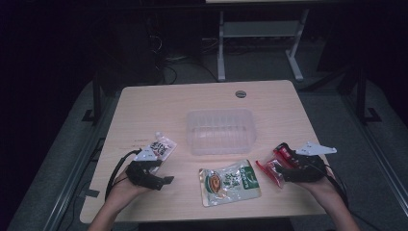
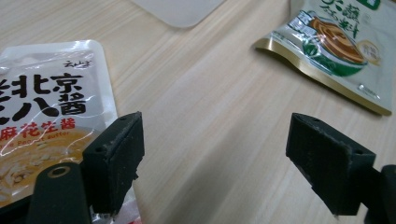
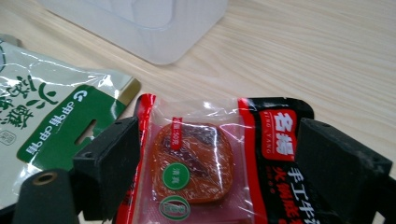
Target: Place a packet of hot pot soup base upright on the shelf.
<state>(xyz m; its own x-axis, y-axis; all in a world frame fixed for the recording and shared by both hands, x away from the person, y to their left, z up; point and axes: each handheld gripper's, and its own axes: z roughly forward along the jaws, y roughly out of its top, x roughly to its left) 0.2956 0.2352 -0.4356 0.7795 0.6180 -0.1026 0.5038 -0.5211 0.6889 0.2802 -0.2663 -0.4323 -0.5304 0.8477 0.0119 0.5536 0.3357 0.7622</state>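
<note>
We have three packets on the counter (image 1: 144,103) and a clear tub (image 1: 220,131) at its middle. The white packet (image 1: 159,148) lies toward the left edge, the green packet (image 1: 230,182) near the front edge, and the red packet (image 1: 275,163) toward the right edge. Our left claw (image 1: 155,173) stands apart with one jaw over the white packet's edge, gripping nothing. Our right claw (image 3: 215,172) is also apart, with the red packet between the jaws but not pressed. We judge that packing is only starting. Next, the right claw should come down and close on the red packet, then lift it to the tub.
</note>
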